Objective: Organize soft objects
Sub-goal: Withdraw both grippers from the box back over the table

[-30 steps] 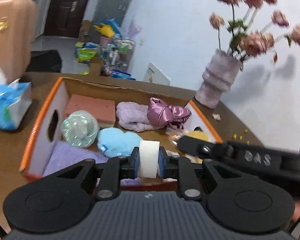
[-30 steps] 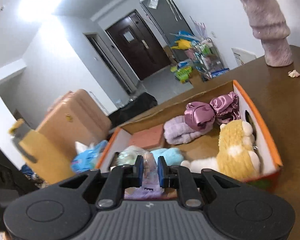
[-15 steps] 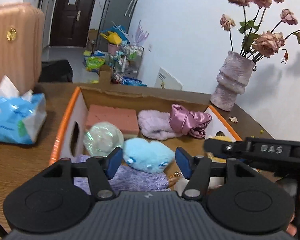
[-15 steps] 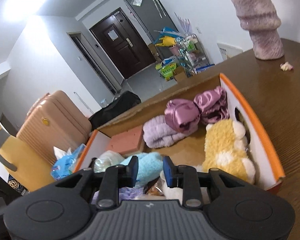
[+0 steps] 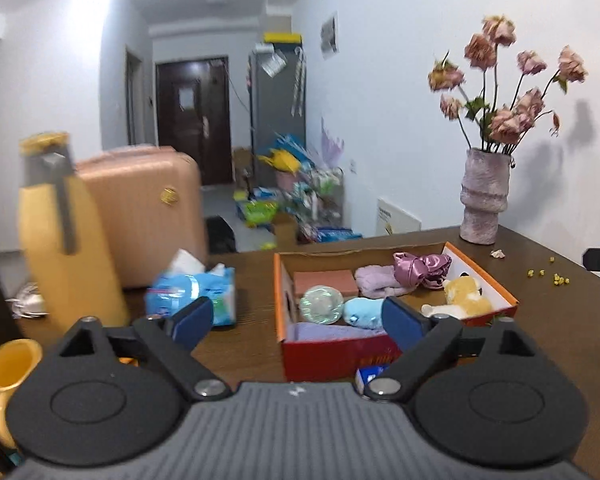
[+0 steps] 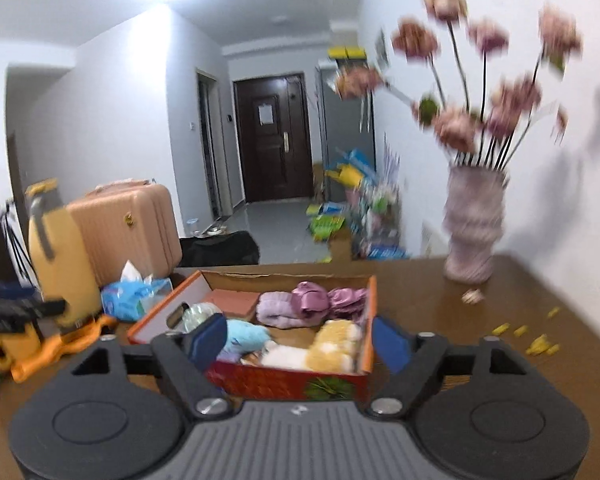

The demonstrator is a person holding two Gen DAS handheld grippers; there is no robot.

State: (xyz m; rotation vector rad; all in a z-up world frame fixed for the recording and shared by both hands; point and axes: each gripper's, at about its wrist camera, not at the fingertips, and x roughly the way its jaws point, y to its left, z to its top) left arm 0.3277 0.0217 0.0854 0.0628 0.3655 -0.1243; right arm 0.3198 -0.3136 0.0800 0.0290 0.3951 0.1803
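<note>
Left jaws: my left gripper [image 5: 296, 322] has just been opening and now gapes wide, nothing between the blue pads; the white roll I pinched a second ago is gone.
Right jaws: my right gripper [image 6: 296, 340] has just spread too, empty.
View: both cameras now show the box from farther back and higher.
Meaning: looks like both drops are done, so I'm free for another item.
Box: orange-rimmed red cardboard box [image 5: 482, 268] sits on the dark wooden counter [image 5: 560, 320].
Contents: fuzzy yellow plush toy [image 5: 464, 298], fluffy blue plush [image 5: 364, 311], glossy pink satin scrunchie [image 5: 420, 266], lilac knit cloth [image 5: 378, 280], terracotta sponge block [image 5: 326, 282].
Outside: blue crinkly tissue pack [image 5: 192, 290] lies left of it.
</note>
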